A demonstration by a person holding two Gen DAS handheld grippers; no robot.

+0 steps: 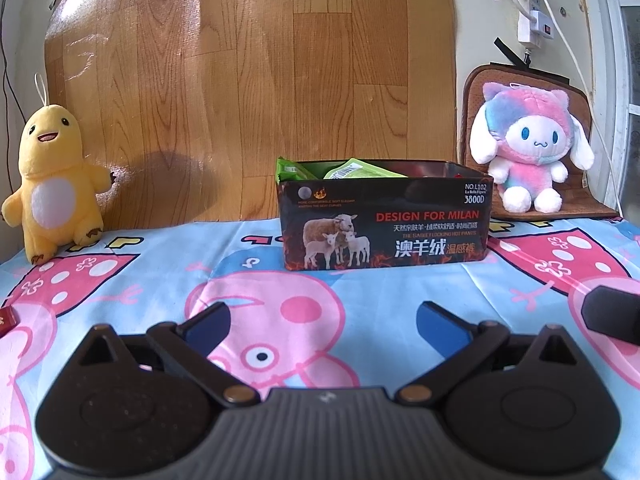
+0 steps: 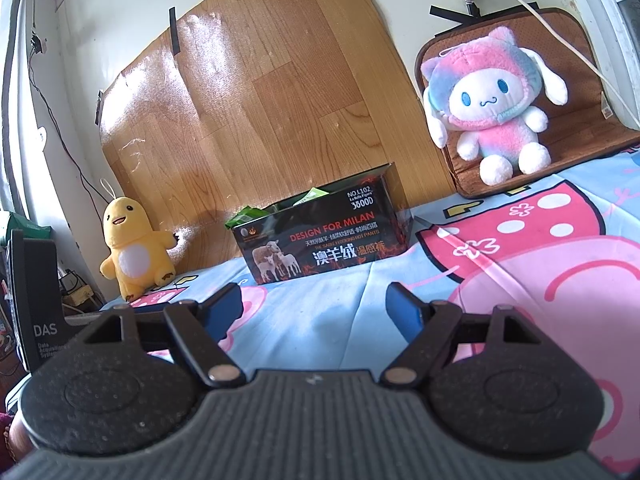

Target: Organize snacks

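A black cardboard box [image 1: 384,224] printed "DESIGN FOR MILAN" stands open-topped on the cartoon cloth, against the wooden board. Green snack packets [image 1: 348,170] stick up inside it. The box also shows in the right wrist view [image 2: 320,236], with green packets [image 2: 250,214] at its left end. My left gripper [image 1: 323,320] is open and empty, low over the cloth in front of the box. My right gripper [image 2: 314,306] is open and empty, in front of the box and to its right. A small red packet [image 1: 7,320] lies at the left edge of the cloth.
A yellow plush chick [image 1: 54,184] sits at the back left and a pink-blue plush [image 1: 530,144] on a brown cushion [image 1: 588,196] at the back right. A black part [image 1: 612,314] juts in from the right. A power strip and cables [image 1: 532,12] hang on the wall.
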